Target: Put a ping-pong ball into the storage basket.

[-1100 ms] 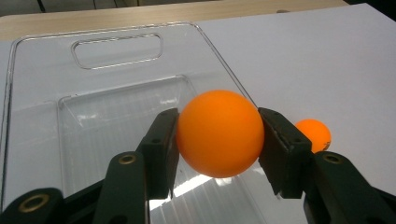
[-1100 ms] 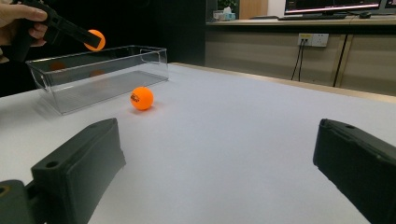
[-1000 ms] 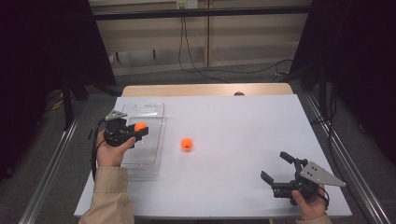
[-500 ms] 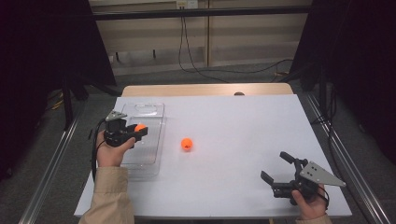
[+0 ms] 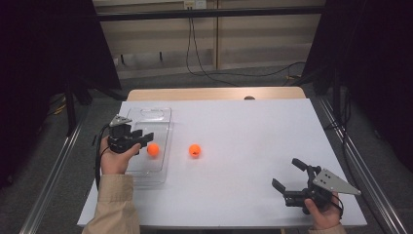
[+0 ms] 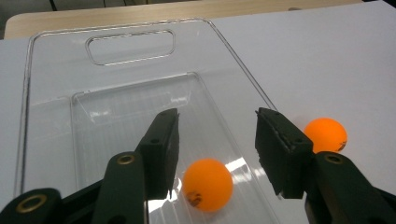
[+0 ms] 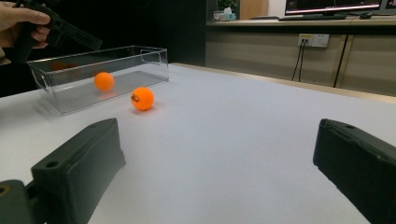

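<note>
Orange ping-pong ball (image 6: 208, 184) lies in the clear tray (image 5: 146, 111) near the table's (image 5: 243, 126) left edge, loose between the left gripper's (image 6: 217, 116) parted jaws (the right gripper (image 5: 285, 172) gapes empty by the front right corner), so an off-centre squeeze could squirt it away across the tray's slick floor.

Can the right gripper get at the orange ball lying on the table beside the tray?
Probably yes: the right gripper has its jaws open, bare table lies between it and the ball, and the tray sits beyond the ball.
</note>
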A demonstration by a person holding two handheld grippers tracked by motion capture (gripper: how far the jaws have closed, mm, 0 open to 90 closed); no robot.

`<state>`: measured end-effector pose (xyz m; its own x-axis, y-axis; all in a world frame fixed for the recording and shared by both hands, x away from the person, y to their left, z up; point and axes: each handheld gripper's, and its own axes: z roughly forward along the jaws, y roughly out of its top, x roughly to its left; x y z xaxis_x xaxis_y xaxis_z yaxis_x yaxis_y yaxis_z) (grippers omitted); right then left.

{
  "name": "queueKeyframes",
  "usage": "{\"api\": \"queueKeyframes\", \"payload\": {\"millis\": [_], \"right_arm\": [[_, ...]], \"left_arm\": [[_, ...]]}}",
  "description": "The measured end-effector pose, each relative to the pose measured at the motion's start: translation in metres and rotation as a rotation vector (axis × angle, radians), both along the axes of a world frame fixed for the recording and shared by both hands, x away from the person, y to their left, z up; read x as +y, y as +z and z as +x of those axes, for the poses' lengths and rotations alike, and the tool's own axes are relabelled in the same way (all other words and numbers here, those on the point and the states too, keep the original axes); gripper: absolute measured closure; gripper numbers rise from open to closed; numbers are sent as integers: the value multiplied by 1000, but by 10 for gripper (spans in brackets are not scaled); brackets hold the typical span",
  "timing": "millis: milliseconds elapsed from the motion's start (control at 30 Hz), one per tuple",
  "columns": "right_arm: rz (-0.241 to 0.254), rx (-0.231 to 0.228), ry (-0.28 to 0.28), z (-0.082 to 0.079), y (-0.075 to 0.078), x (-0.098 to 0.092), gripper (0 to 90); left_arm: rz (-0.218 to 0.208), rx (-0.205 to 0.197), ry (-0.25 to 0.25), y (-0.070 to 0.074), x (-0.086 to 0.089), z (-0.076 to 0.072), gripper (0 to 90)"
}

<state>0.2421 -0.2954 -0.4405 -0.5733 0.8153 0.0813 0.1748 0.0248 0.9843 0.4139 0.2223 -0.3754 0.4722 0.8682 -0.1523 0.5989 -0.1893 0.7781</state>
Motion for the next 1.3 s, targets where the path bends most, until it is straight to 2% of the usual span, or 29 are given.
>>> {"api": "queueKeyframes", "payload": {"millis": [233, 700, 933, 1300], "right_arm": [[2, 1, 1, 0, 0, 0, 7], [0, 0, 3, 0, 0, 0, 7], [1, 1, 1, 0, 0, 0, 7], [0, 0, 2, 0, 0, 0, 7]], "left_arm": [[0, 0, -6, 1, -1, 0, 463], [-30, -10, -38, 7, -11, -4, 341], [-26, -9, -66, 9, -19, -5, 311], [-35, -17, -83, 13, -28, -8, 263]]}}
